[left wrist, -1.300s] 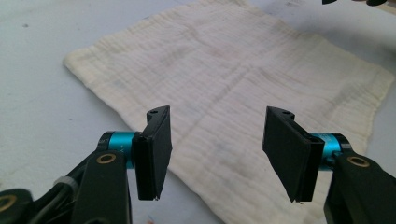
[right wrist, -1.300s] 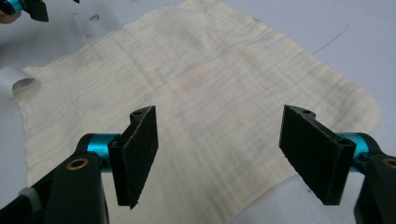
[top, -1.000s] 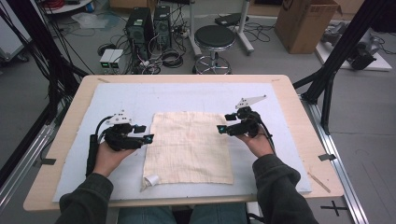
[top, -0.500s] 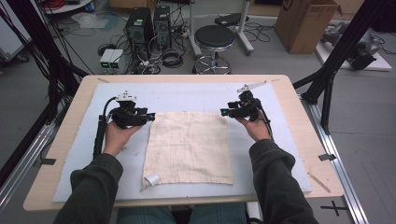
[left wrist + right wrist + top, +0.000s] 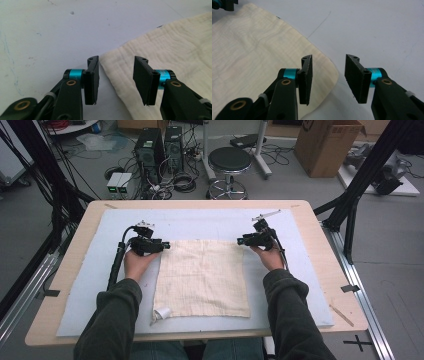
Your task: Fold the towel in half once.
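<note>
Wooden table (image 5: pixel 320 227) topped with a pale blue mat (image 5: pixel 200 222); cream cloth (image 5: pixel 202 277) spread flat at centre, one near corner curled. Left gripper (image 5: pixel 162 246) at the cloth's far left corner, right gripper (image 5: pixel 241 240) at the far right corner, forearms angled inward. Seen from the gripper views, not from above: jaws spread on both, cloth corner lying between, pads not pressing. Jaws narrower than a second ago; hands moved from the cloth's sides toward its far corners. Beyond the table: stool (image 5: pixel 229 162), computer towers (image 5: pixel 160 145), cardboard box (image 5: pixel 327 145).
</note>
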